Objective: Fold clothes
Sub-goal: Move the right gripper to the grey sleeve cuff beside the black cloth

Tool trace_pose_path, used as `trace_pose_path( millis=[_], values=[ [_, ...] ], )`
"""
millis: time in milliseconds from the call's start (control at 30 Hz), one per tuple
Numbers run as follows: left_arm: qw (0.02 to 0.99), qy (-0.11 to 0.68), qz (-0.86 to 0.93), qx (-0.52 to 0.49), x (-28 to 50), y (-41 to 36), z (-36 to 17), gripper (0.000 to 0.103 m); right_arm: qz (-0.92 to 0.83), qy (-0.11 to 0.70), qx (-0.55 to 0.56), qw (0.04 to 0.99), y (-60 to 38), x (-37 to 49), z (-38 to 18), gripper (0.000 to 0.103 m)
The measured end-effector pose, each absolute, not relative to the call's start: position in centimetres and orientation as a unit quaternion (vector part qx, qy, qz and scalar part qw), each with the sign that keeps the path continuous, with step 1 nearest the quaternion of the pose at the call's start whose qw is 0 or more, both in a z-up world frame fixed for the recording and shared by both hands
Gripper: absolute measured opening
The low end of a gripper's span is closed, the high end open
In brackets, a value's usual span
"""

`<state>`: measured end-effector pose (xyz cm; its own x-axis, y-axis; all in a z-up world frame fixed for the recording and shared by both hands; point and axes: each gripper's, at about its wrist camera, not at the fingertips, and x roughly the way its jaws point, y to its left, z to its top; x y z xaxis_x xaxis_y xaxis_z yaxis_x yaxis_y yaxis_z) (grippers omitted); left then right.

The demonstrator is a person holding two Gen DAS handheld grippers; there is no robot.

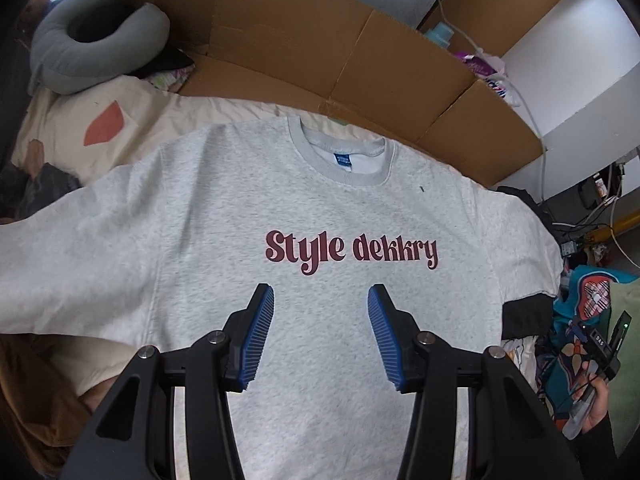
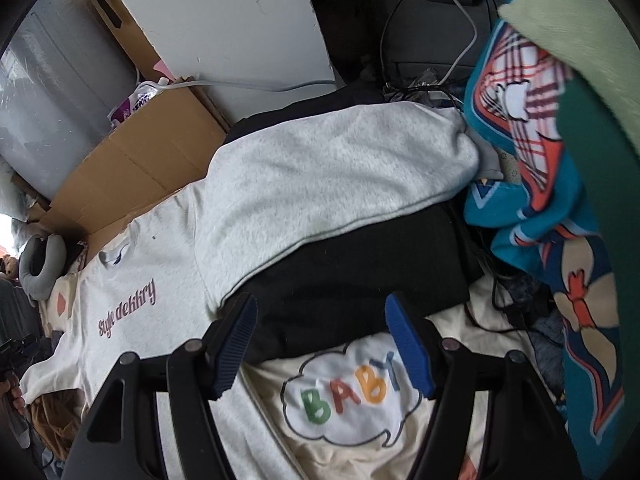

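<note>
Since nothing is held yet, each line below tells how things lie and how the cloth is judged to behave.

Sweatshirt: the grey sweatshirt (image 1: 320, 208) lies flat and face up on the bed, collar (image 1: 340, 152) away from the person, the print "Style dekkry" across the chest.
Right sleeve: the sleeve (image 2: 340, 168) is spread out to the side and rests partly on a black cloth (image 2: 360, 292); its cuff (image 2: 486, 164) touches a blue blanket (image 2: 540, 184).
Left sleeve: it runs off toward the left edge of the left view, over the cream sheet (image 1: 132, 120).
Left gripper: the left gripper (image 1: 321, 320) hovers above the lower chest, jaws spread wide, nothing between them.
Right gripper: the right gripper (image 2: 322, 336) is also released and empty, above the black cloth and the "BABY" patch (image 2: 352, 396), near the sleeve's lower seam.
Handling: the fabric looks like thick fleece, soft and limp, rather light, not fragile and not slippery; probably it will sag and drag if lifted by one point only.
Where to hold: a good place is likely the cuff or the sleeve's seam edge for the right gripper, and the shoulder or the side seam for the left one, because the ribbed edges give more for the pads to pinch.
Risk: the jaws may also catch the black cloth under the sleeve.
Background: a cardboard box (image 1: 360, 60) stands behind the collar.
</note>
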<state>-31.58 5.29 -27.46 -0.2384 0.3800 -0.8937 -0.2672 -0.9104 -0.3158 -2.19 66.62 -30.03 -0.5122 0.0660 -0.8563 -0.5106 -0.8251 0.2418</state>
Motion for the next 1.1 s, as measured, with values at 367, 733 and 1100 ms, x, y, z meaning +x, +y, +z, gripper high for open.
trace_pose_path(
  millis=[367,733,1100],
  values=[
    [0.230,-0.021,0.769,-0.596,-31.5,8.6,-32.5,0.050,0.835,0.260,-0.442,0.201,69.1,-4.8,-34.0,0.065],
    [0.189,-0.035,0.753,-0.629,-31.2,5.5,-37.0,0.050,0.833,0.292,-0.428,0.192,70.1,-7.1,-37.0,0.065],
    [0.163,-0.057,0.734,-0.657,-30.5,4.5,-40.7,0.050,0.806,0.396,-0.394,0.197,72.4,-7.4,-39.3,0.064]
  ],
)
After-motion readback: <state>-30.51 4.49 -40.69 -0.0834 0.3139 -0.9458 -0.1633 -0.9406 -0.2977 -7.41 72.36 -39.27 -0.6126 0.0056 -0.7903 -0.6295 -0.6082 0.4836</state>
